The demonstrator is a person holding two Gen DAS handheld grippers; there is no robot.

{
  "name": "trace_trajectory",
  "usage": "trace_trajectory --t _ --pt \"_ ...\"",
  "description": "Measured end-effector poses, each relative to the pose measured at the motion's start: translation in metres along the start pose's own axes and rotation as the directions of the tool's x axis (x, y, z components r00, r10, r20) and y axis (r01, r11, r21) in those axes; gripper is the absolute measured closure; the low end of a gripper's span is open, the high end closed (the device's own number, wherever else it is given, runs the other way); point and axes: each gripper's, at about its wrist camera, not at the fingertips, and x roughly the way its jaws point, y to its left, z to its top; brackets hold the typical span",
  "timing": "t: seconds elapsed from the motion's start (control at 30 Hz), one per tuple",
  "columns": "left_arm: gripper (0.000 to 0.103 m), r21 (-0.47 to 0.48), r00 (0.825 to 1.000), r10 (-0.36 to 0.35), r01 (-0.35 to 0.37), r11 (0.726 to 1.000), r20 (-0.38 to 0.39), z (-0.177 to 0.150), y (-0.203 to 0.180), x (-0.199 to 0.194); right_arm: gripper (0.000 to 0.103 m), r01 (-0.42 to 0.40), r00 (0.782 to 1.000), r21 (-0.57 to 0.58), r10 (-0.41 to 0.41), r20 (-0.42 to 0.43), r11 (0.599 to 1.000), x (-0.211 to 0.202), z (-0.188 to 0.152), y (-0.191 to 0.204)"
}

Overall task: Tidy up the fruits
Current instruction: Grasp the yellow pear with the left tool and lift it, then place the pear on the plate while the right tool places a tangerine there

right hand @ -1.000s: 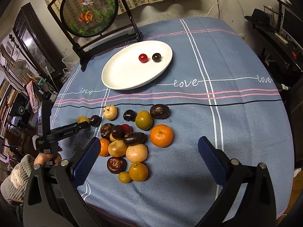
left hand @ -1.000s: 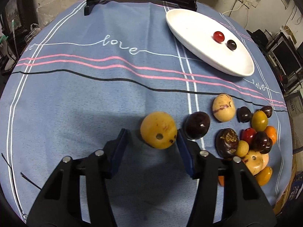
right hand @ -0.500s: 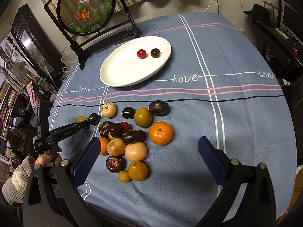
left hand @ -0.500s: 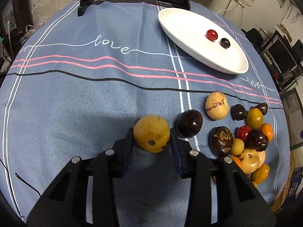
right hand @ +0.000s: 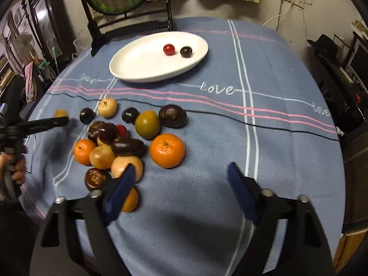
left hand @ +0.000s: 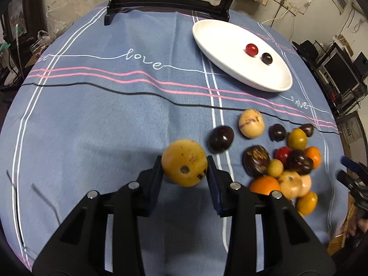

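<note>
I am working at a round bench (right hand: 287, 142) with a soft blue cloth on it. My landmark is the big white oval plate (right hand: 138, 69) at the far side of the bench. Only two small fruits lie on the plate: a little shiny red ball fruit (right hand: 169, 49) and a little dark ball fruit (right hand: 186, 52) just beside it. So I think the job has only just started.

Most of the fruit is not sorted yet. It sits in a heap of orange, yellow, red and dark purple fruits (right hand: 119, 142) on the cloth, on my side of the plate and well apart from it. A big round orange (right hand: 167, 150) sits at the edge of that heap.

My left gripper (left hand: 185, 172) has its jaws squeezed on a round yellow fruit with brown spots (left hand: 184, 162). The fruit is pinched on both sides, on my side of the plate, away from the heap.

My right gripper (right hand: 179, 184) has its jaws wide but closing. Nothing is between them yet. It points down near the big orange, which I think I will pick next.
</note>
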Motion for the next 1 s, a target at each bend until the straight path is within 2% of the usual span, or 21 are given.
trace_trajectory --t 0.2,0.37,0.5,0.6,0.63,0.67,1.0 --pt "0.066 -0.001 1.0 0.016 -0.016 1.0 0.017 -0.015 0.0 -0.025 0.024 -0.038 0.999 -0.018 0.037 -0.039 0.999 0.037 0.005 0.007" --pt "0.066 -0.036 0.999 0.043 -0.042 0.998 0.015 -0.027 0.01 -0.034 0.037 -0.021 0.998 -0.03 0.019 -0.061 0.999 0.056 0.009 0.007" --pt "0.066 -0.056 0.998 0.054 -0.054 0.997 0.015 -0.032 0.015 -0.038 0.041 -0.043 0.997 -0.028 0.041 -0.068 0.999 0.064 0.012 0.005" --pt "0.066 -0.059 0.999 0.054 -0.053 0.997 0.009 -0.034 0.015 -0.037 0.048 -0.054 0.995 -0.047 0.05 -0.087 0.997 0.072 0.01 0.009" --pt "0.066 -0.057 0.999 0.052 -0.052 0.997 0.005 -0.035 0.014 -0.036 0.054 -0.064 0.994 -0.047 0.06 -0.088 0.997 0.074 0.01 0.009" --pt "0.066 -0.055 0.999 0.05 -0.05 0.997 0.002 -0.035 0.013 -0.036 0.056 -0.078 0.993 -0.042 0.074 -0.087 0.996 0.074 0.009 0.009" --pt "0.066 0.018 0.999 -0.008 0.009 1.0 -0.048 -0.027 -0.017 -0.009 0.057 -0.087 0.993 0.005 0.087 -0.081 0.996 0.052 -0.007 -0.005"
